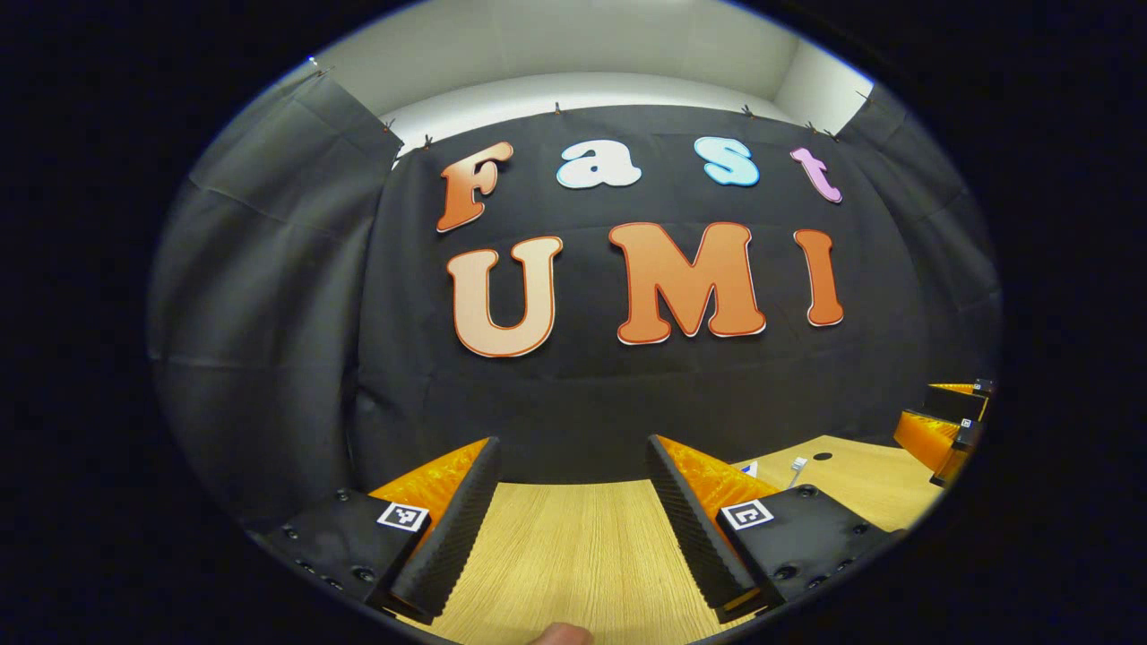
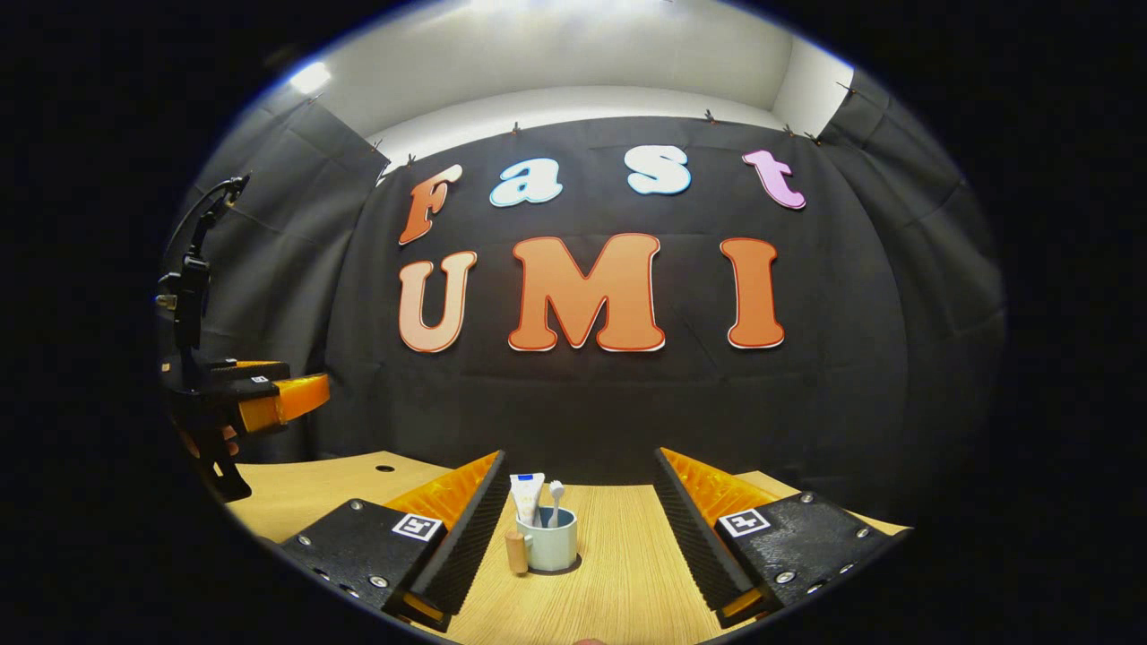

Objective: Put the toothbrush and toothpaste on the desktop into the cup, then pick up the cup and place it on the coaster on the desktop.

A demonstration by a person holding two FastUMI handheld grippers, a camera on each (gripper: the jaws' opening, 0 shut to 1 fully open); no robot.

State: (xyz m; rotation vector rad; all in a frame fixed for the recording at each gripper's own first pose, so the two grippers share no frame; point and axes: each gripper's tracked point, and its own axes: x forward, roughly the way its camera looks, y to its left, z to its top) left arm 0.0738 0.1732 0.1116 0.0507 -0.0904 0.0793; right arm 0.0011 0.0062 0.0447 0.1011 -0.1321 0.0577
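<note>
In the right gripper view a pale blue cup with a wooden handle stands upright on a dark coaster on the wooden desktop. A white toothpaste tube and a white toothbrush stick up out of it. My right gripper is open, with the cup a little ahead, nearer its left finger and touching neither. My left gripper is open over bare desktop. Behind its right finger the toothbrush head and the toothpaste top peek out.
The left gripper hangs above the desk's far left corner in a hand. The right gripper shows at the far right edge. The desk has a small round hole. Black cloth walls close the back and sides. A fingertip shows at the bottom.
</note>
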